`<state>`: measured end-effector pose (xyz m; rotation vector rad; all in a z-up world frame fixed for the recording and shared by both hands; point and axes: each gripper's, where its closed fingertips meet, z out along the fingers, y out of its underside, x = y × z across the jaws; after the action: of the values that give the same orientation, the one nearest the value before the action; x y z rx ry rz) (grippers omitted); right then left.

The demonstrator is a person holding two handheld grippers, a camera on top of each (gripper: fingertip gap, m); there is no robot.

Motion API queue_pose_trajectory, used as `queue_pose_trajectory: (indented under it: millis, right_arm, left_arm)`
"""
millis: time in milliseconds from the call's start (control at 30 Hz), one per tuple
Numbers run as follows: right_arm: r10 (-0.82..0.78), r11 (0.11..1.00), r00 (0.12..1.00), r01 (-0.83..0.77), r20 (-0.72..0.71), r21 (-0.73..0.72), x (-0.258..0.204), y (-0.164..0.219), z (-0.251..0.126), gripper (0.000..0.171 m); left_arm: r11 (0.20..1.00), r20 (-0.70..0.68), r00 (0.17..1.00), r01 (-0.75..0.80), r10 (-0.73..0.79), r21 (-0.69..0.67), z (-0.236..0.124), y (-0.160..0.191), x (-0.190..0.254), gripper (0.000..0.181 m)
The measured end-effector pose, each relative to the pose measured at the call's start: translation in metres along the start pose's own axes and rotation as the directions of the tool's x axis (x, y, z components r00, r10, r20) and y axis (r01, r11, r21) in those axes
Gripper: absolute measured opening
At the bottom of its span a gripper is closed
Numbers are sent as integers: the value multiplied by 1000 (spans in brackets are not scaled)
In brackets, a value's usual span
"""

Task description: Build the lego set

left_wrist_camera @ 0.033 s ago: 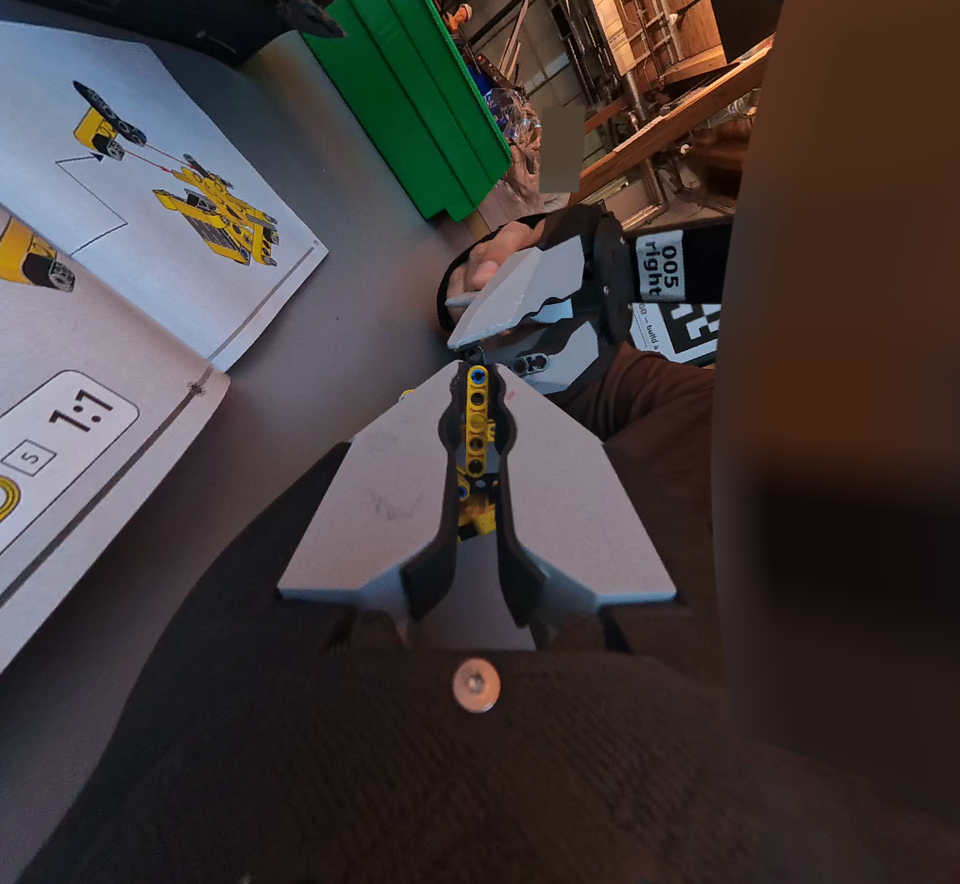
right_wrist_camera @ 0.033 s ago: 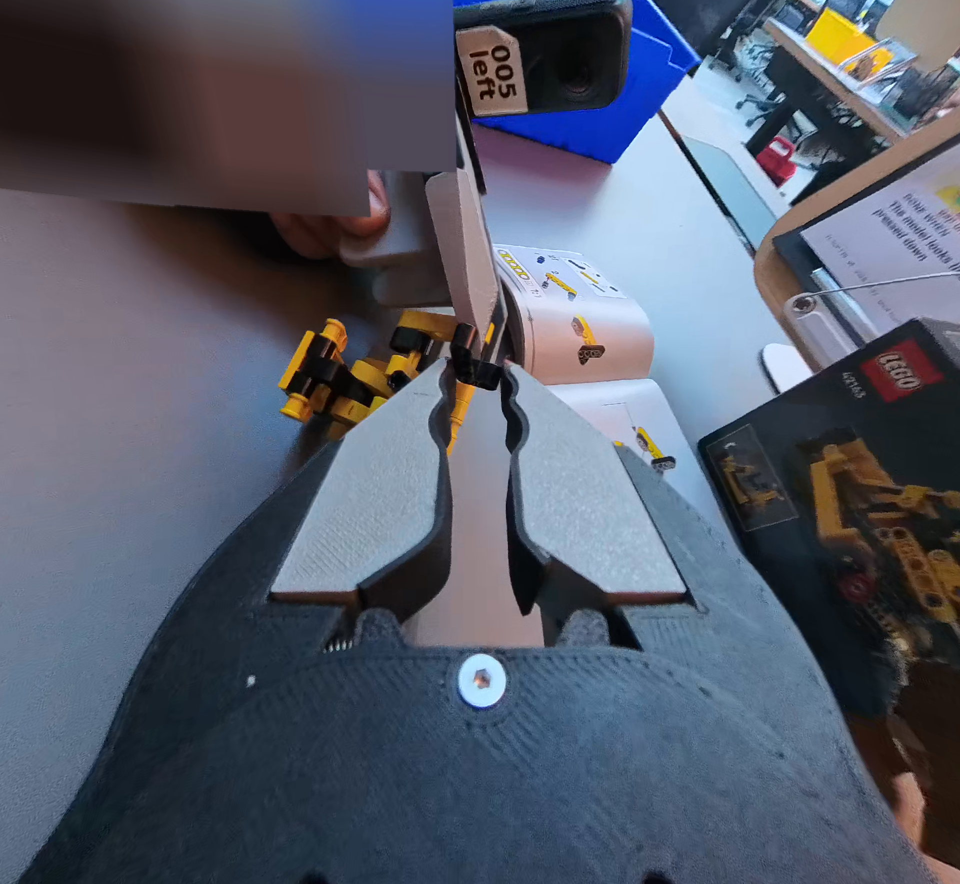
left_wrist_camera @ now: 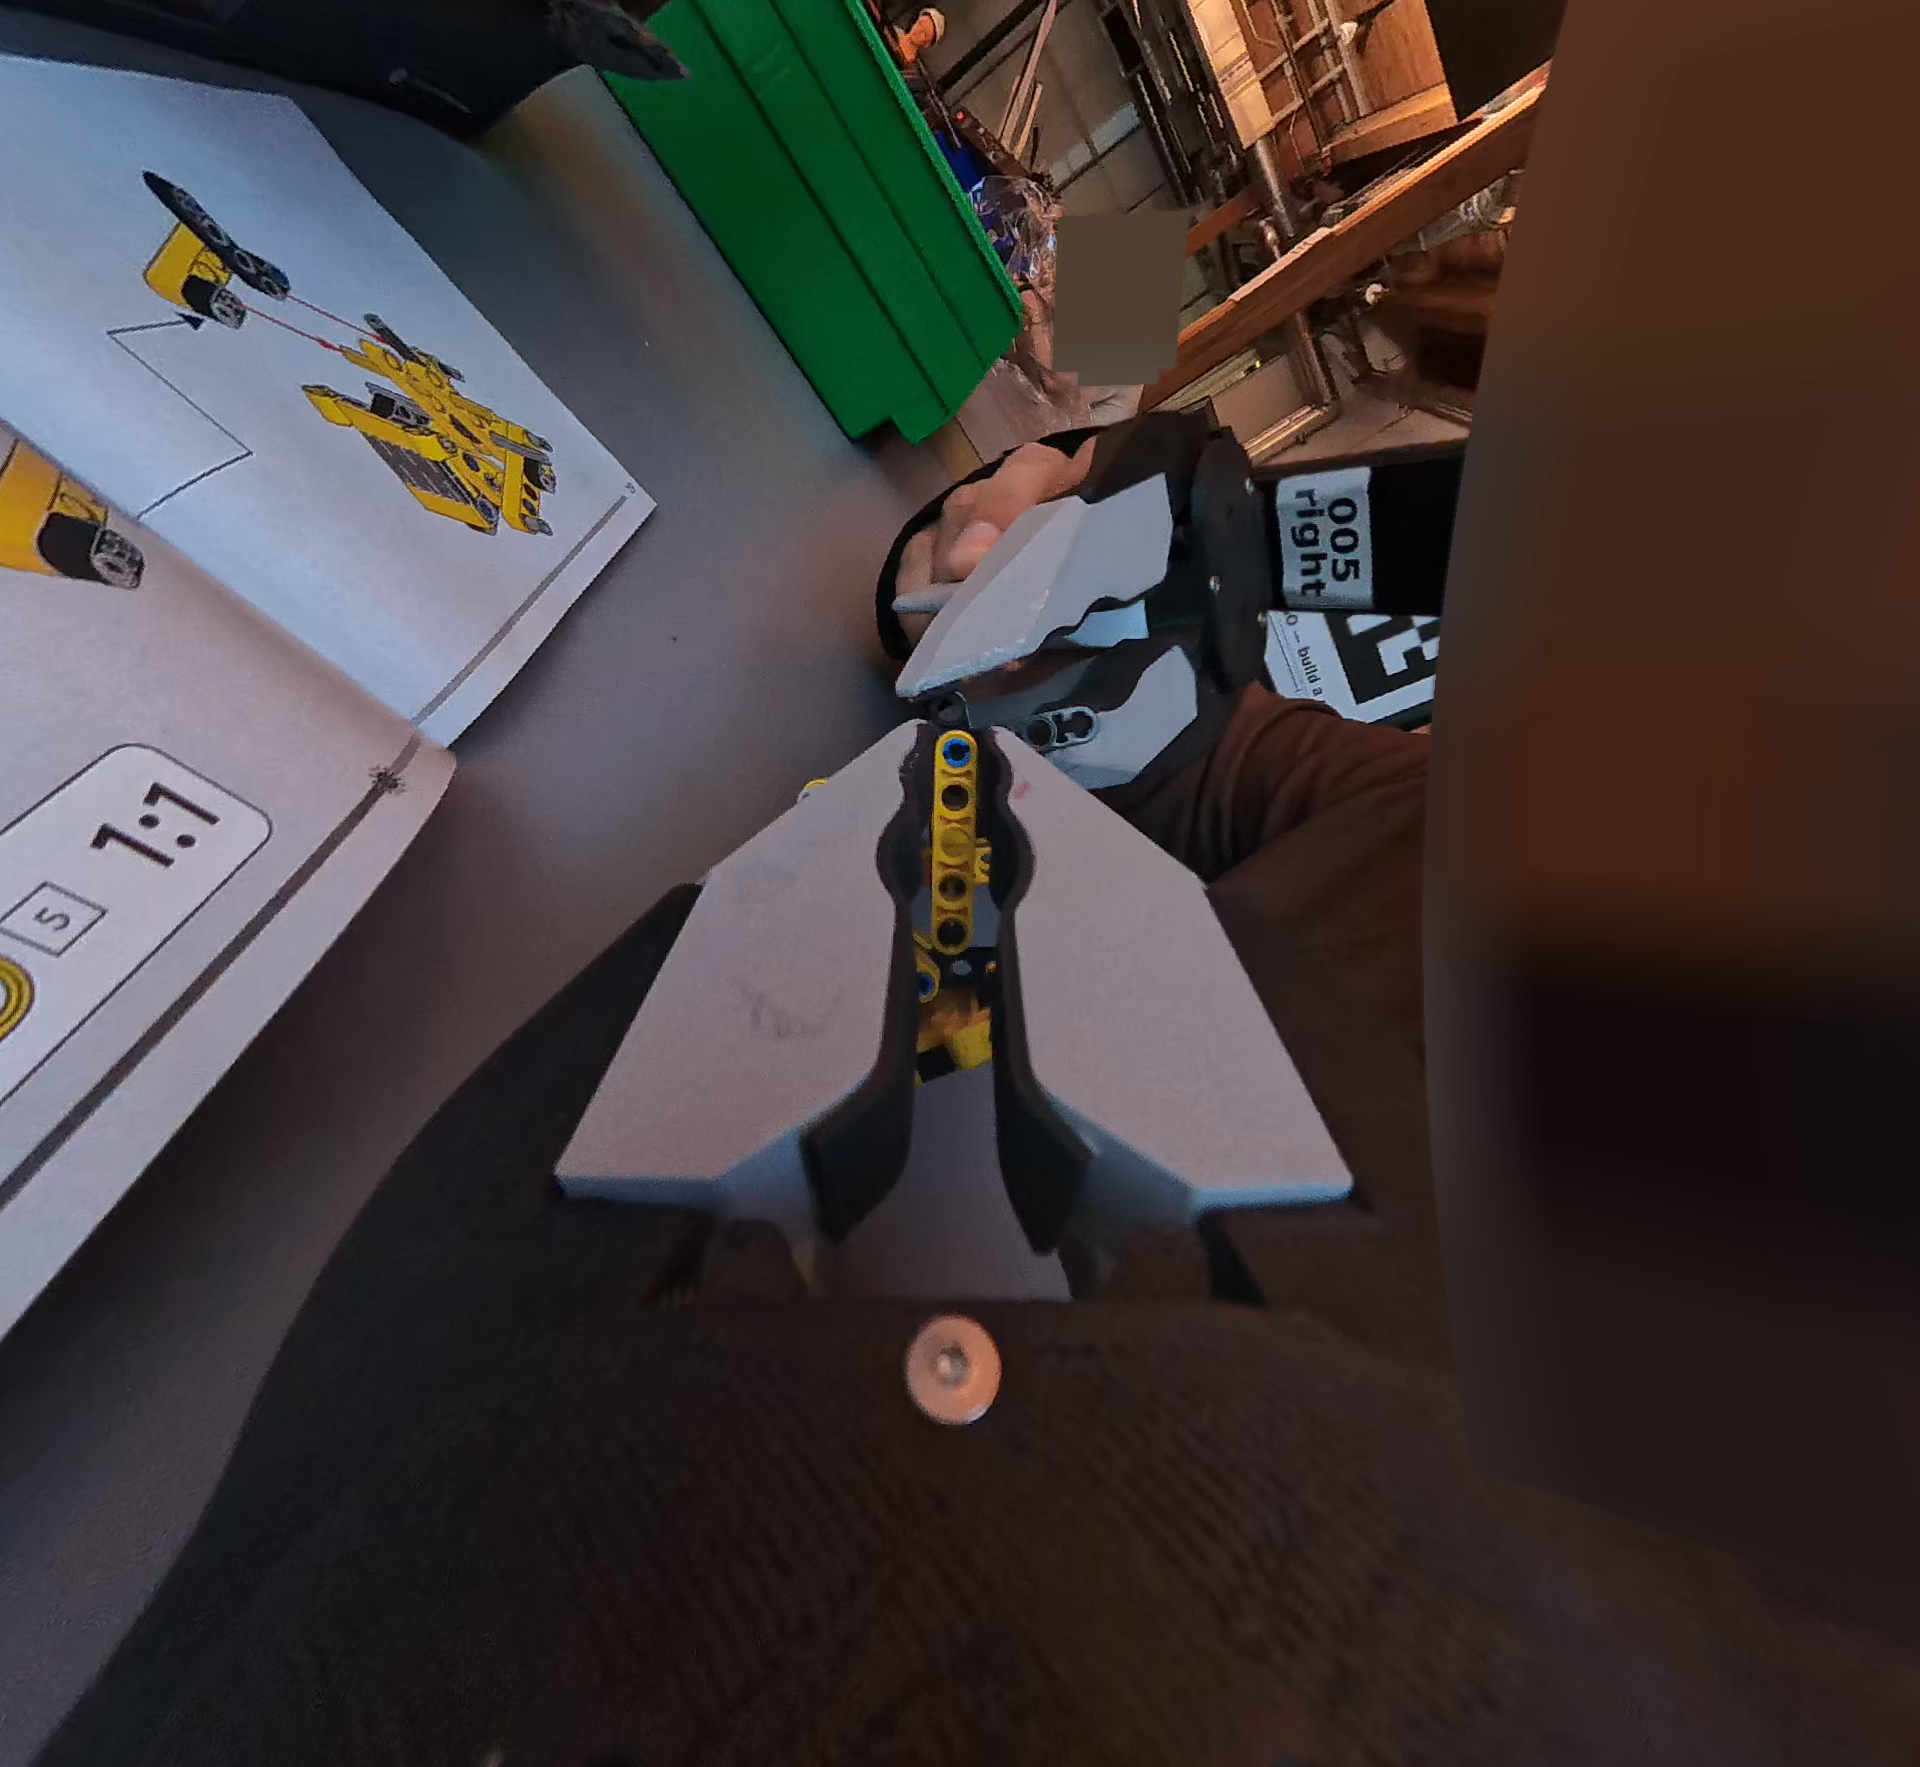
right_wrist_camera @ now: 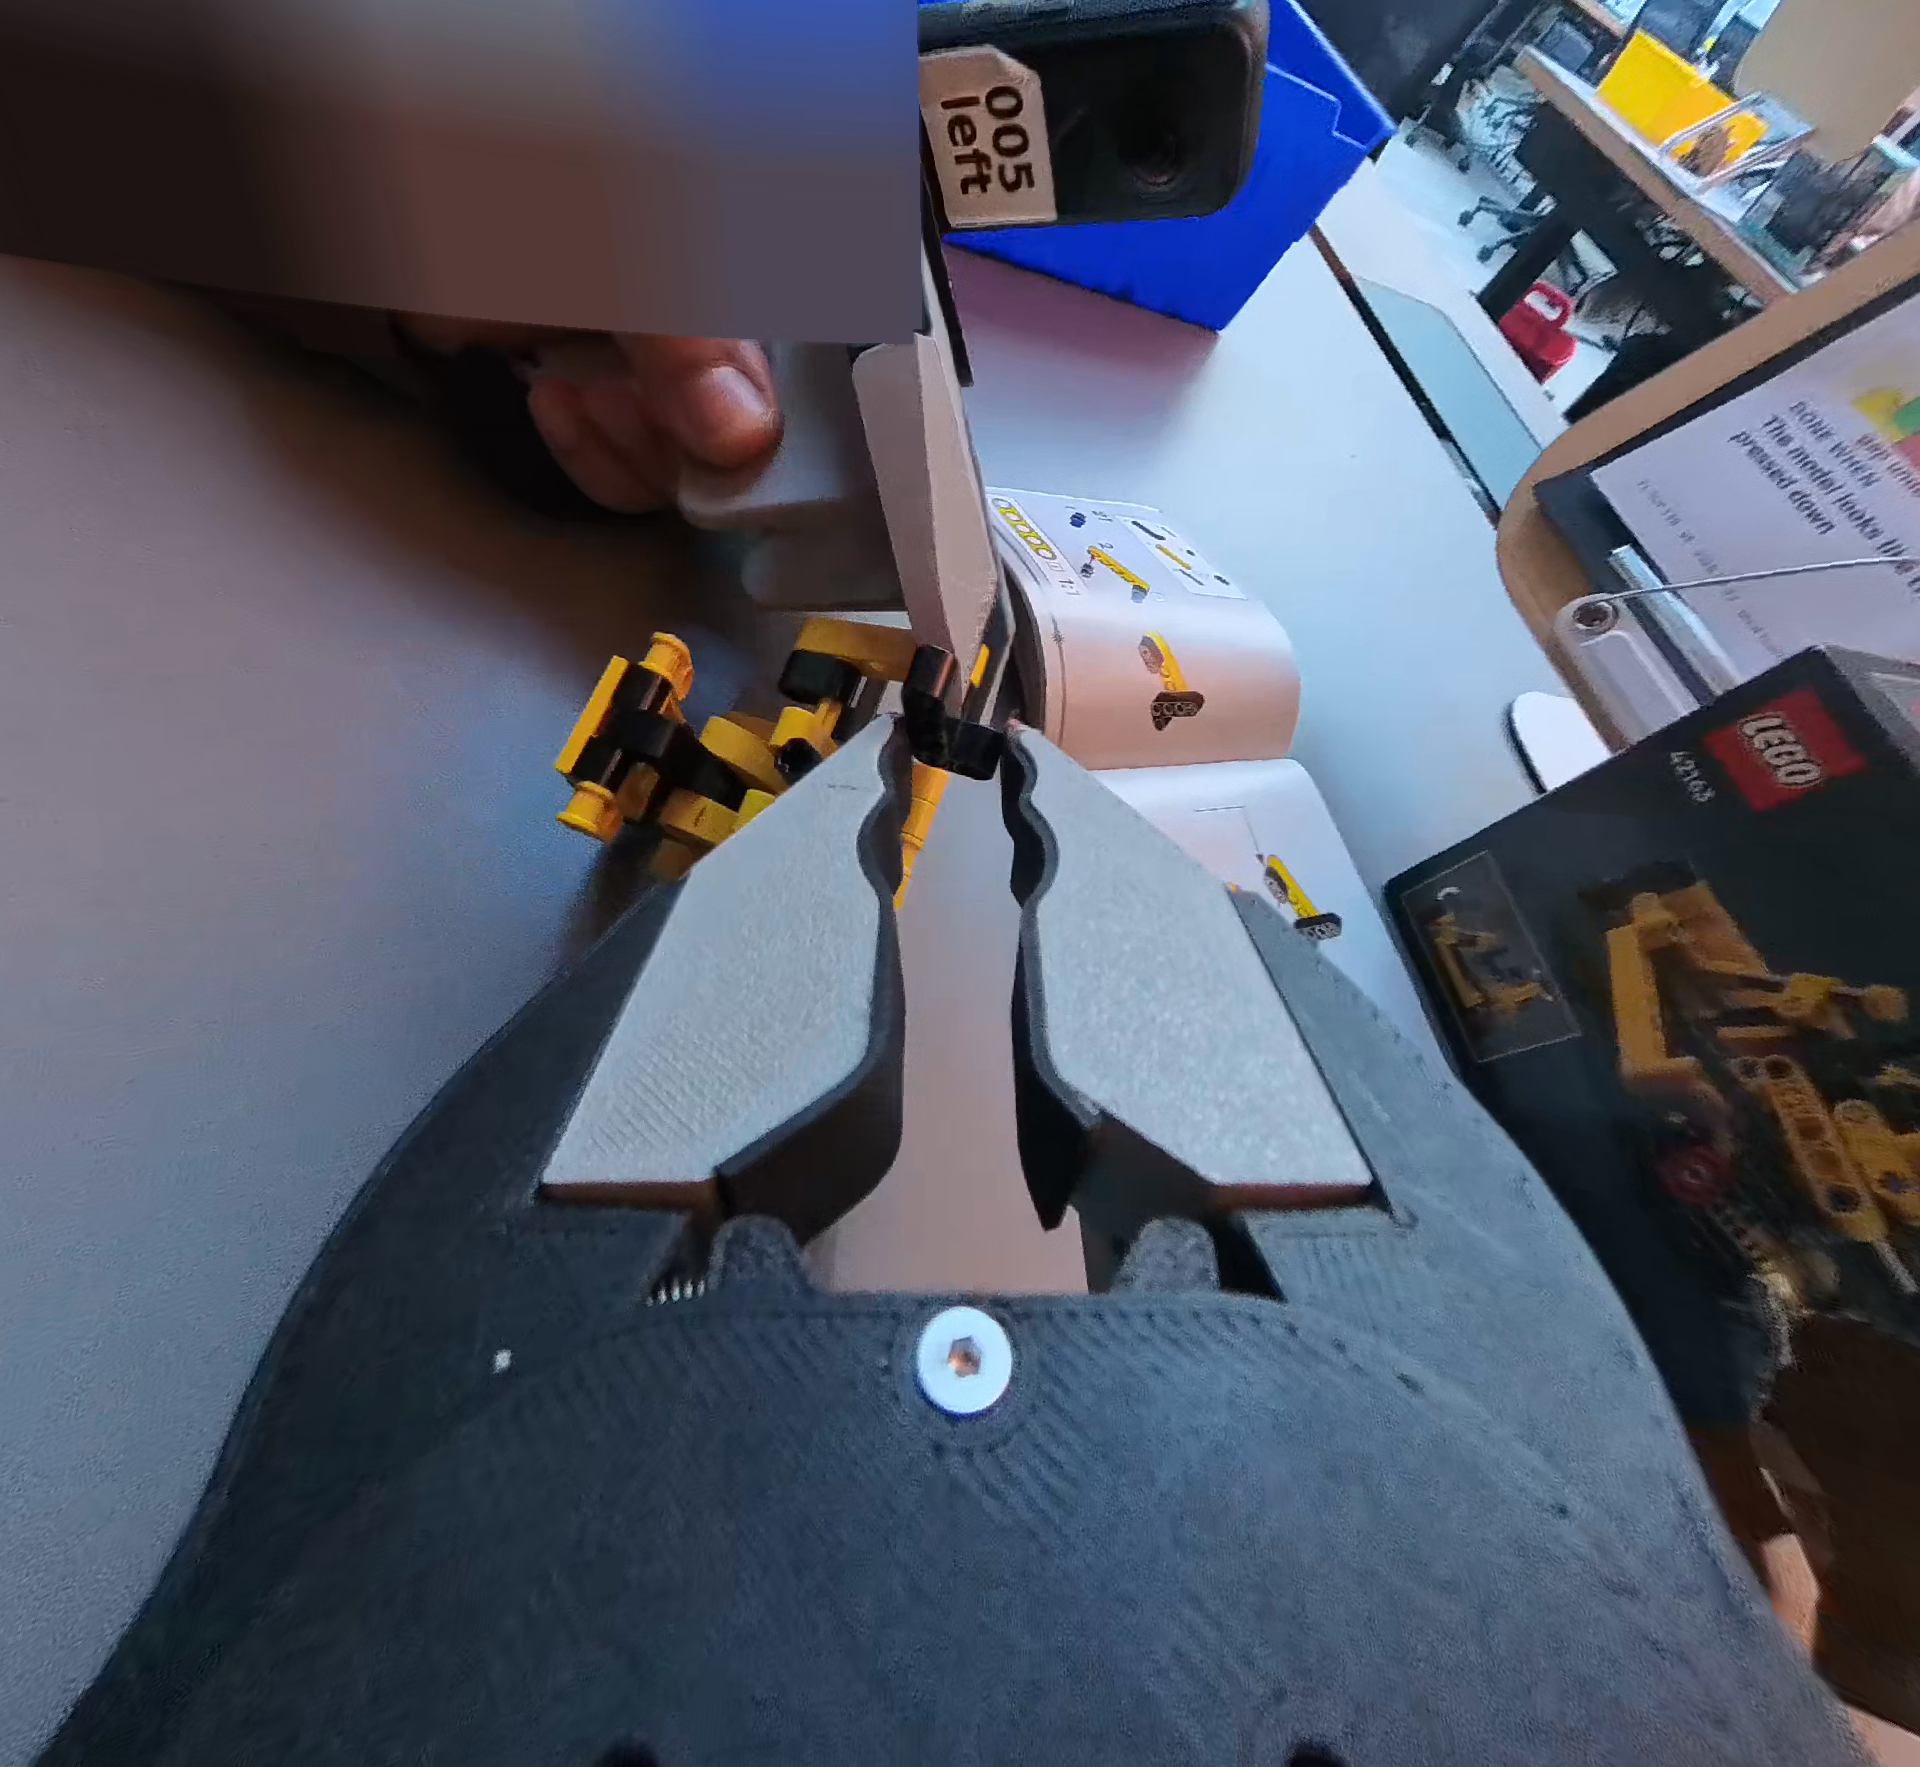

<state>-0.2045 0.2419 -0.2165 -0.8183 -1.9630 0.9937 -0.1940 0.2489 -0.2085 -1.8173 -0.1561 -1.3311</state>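
We see the left claw [left_wrist_camera: 956,761] clenched on the yellow lego model [left_wrist_camera: 951,860], a holed beam with black connectors, held over the grey counter [left_wrist_camera: 665,678]. The right claw [right_wrist_camera: 948,738] pinches a black connector piece [right_wrist_camera: 940,715] at the model's end. Beyond lies the instruction booklet [left_wrist_camera: 312,387].

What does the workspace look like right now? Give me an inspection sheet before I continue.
Surface: grey table, mostly bare.
Job's things: yellow lego model on the table; open instruction booklet; lego box.
Clutter: green bin, blue bin, clipboard.
Grippers: left gripper shut on the model's yellow beam; right gripper at a black connector, grip unclear.
Cables: nothing seen.
Surroundings: desks, wooden shelving.
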Motion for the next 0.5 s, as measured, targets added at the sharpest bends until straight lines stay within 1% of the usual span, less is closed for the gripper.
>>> queue_pose_trajectory:
  millis: [500]
  right_arm:
    - [-87, 996, 996, 87, -10, -29, -6, 3, -3, 14]
  left_arm:
    - [996, 47, 996, -81, 82, -23, 1, 7, 3, 5]
